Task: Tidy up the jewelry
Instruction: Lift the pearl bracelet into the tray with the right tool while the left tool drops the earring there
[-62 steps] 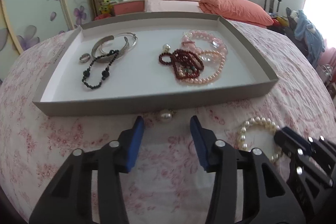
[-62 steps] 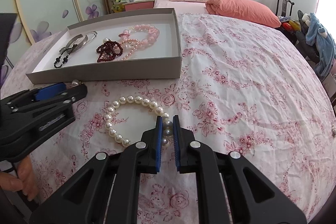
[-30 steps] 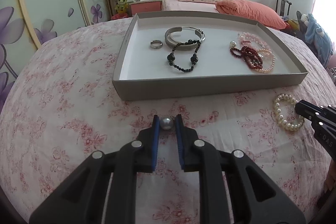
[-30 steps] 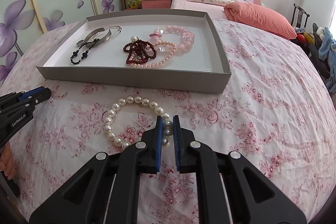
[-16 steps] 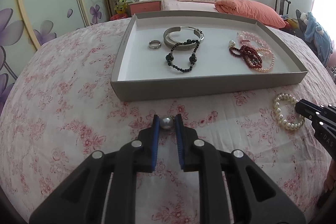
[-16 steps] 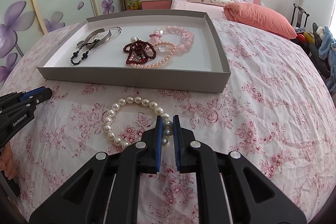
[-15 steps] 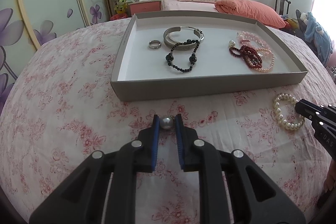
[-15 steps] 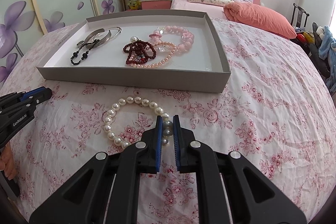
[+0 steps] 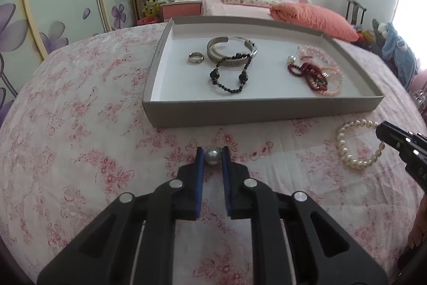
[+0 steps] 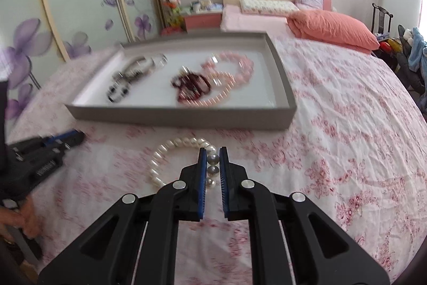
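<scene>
We are working on a bed spread with a pink floral sheet (image 9: 80, 151), in a bedroom with flower-painted wardrobe doors and an orange pillow near the headboard. The landmark is the shallow grey tray (image 9: 261, 111) lying on the sheet, and we are placing everything against it.

Just in front of the tray's near wall, toward its left half, our left gripper (image 9: 212, 156) is clamping 1 loose grey pearl (image 9: 212, 156) between its blue pads, pinching it across its middle so the round bead cannot roll away. In front of the tray's right end, our right gripper (image 10: 213, 163) is closing its pads on 1 side of the white pearl bracelet (image 10: 170, 151), gripping a few beads so the rest of the loop can hang free when lifted; most of the loop is lying on the sheet. The right wrist view is blurred, so finer detail there is unclear.

Inside the tray, pieces are lying in 2 groups, seemingly sorted by kind: toward its left, a silver ring (image 9: 196, 57), silver bangles (image 9: 231, 50) and a black bead bracelet (image 9: 229, 76); toward its right, a dark red bead string (image 9: 307, 74) tangled with pink bead strands (image 9: 328, 71).

We judge both held pieces are destined for the tray, each lifted over its near wall, probably to join the pearl-like items at its right.
</scene>
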### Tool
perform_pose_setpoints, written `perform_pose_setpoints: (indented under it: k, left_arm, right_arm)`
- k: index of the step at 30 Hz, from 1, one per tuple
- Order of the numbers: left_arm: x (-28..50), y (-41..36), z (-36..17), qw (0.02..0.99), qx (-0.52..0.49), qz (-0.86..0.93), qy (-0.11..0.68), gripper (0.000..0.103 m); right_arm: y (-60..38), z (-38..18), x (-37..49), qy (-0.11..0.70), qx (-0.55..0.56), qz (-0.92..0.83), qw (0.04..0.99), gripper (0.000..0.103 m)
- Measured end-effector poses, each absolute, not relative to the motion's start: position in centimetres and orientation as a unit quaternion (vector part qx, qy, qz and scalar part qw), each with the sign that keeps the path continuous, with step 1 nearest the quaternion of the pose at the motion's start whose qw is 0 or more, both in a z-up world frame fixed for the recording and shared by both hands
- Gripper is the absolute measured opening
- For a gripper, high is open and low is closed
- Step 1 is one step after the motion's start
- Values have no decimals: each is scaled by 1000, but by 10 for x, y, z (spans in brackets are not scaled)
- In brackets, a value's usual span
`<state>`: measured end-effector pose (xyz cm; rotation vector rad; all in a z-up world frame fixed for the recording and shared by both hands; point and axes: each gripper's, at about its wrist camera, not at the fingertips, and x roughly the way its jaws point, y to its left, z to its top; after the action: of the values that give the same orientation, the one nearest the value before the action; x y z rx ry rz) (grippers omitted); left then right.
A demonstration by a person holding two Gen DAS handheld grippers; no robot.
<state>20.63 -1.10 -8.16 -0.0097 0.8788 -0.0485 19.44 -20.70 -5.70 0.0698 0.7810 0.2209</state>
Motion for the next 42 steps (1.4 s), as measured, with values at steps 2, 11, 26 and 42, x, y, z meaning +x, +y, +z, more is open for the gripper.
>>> perform_pose_setpoints:
  k: [2, 11, 26, 42]
  left_arm:
    - [201, -11, -77, 910, -6, -30, 413, 14]
    - [171, -15, -50, 942, -1, -55, 331, 14]
    - [153, -29, -18, 967, 26, -22, 253, 14]
    - [164, -36, 7, 976, 31, -12, 216, 14]
  right_arm:
    - [-204, -48, 190, 363, 44, 119, 923, 10]
    - [-196, -28, 180, 320, 65, 138, 935, 10]
    - [-202, -8, 171, 270, 79, 121, 952, 10]
    - [-193, 31, 176, 200, 63, 117, 971, 10]
